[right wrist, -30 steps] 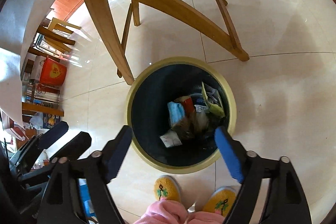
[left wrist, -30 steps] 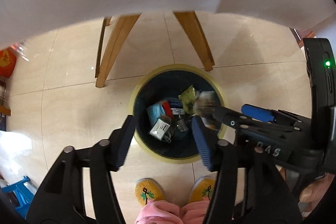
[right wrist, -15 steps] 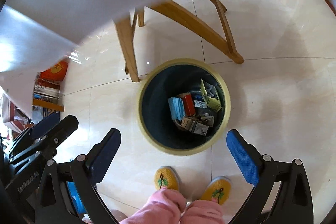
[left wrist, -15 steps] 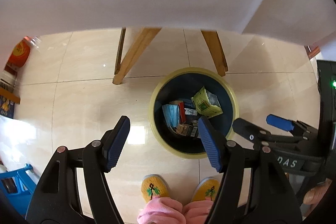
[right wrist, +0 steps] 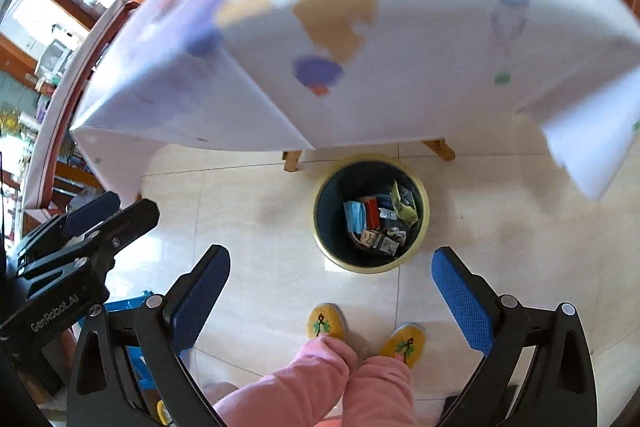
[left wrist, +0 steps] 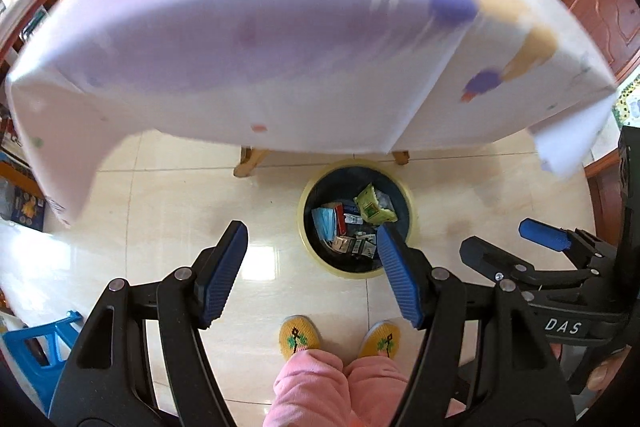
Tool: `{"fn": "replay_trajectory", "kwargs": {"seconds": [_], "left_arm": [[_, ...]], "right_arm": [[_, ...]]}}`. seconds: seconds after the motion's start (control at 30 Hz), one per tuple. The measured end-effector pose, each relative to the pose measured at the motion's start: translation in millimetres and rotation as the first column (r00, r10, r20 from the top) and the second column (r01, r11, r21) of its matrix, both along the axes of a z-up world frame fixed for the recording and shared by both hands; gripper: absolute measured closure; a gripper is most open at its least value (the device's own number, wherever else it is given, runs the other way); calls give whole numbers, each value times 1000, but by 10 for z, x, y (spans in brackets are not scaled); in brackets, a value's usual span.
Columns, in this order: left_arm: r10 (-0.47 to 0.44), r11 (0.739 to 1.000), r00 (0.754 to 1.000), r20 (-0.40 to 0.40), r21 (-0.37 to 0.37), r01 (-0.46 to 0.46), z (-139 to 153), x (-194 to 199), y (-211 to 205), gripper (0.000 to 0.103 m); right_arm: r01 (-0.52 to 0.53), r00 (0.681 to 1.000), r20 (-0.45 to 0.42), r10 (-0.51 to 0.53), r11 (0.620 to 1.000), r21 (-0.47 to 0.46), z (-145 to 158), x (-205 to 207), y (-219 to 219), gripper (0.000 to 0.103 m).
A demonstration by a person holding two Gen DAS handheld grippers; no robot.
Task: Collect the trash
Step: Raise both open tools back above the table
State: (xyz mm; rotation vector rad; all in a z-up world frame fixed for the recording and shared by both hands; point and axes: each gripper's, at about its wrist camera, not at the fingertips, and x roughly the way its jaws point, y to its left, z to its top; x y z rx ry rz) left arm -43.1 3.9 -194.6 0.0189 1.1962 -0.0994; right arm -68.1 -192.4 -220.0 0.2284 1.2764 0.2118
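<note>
The left claw [left wrist: 312,269] stands with its jaws apart and nothing between them, having just been opening a little wider; the right claw [right wrist: 330,301] gapes at its widest, likewise just opened and likewise empty; each shows at the edge of the other's view, side by side and pointing steeply down at the floor. Below them sits the bin [left wrist: 414,223], dark inside with a yellow rim, on pale tiles just in front of the person's yellow slippers [right wrist: 326,321]; the collected trash [right wrist: 378,223] lies heaped in its bottom: a blue packet, a red one, a green wrapper, some grey scraps. Beyond the bin stands the table [left wrist: 280,39], draped in a pale printed cloth, its wooden legs just behind the rim; its top is too blurred to make out what remains. A drop looks finished and both claws seem free for another fetch; the next move calls for finding leftover litter on the table and closing on it.
</note>
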Motion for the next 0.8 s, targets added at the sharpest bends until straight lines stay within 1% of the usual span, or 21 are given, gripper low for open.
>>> {"fn": "replay_trajectory", "kwargs": {"seconds": [0.07, 0.17, 0.27, 0.37, 0.5, 0.63, 0.7, 0.8], "left_arm": [[-6, 1000, 1000, 2, -3, 6, 239, -29, 21, 39], [-13, 1000, 1000, 10, -5, 13, 533, -65, 47, 38], [-19, 1000, 999, 29, -6, 19, 862, -86, 71, 34], [-34, 999, 998, 47, -1, 35, 1158, -100, 109, 33], [-52, 999, 995, 83, 3, 52, 1566, -113, 143, 33], [-66, 998, 989, 131, 6, 66, 1935, -62, 198, 32], [-71, 997, 985, 156, 3, 71, 2076, -9, 228, 32], [-72, 997, 979, 188, -1, 73, 2304, 85, 290, 30]], "right_arm": [[-10, 1000, 9, 10, 1000, -14, 228, -44, 30, 1], [-25, 1000, 3, 25, 999, -44, 487, -102, 70, 1], [-46, 999, 15, 47, 997, -66, 784, -157, 117, 1], [-58, 997, 39, 62, 994, -88, 1085, -181, 167, 1], [-62, 993, 98, 73, 992, -114, 1527, -176, 222, 1], [-42, 982, 177, 66, 989, -139, 1967, -95, 240, 1], [-31, 977, 207, 61, 989, -145, 2077, -26, 256, 1], [-19, 964, 258, 58, 988, -152, 2334, 95, 261, 1]]}}
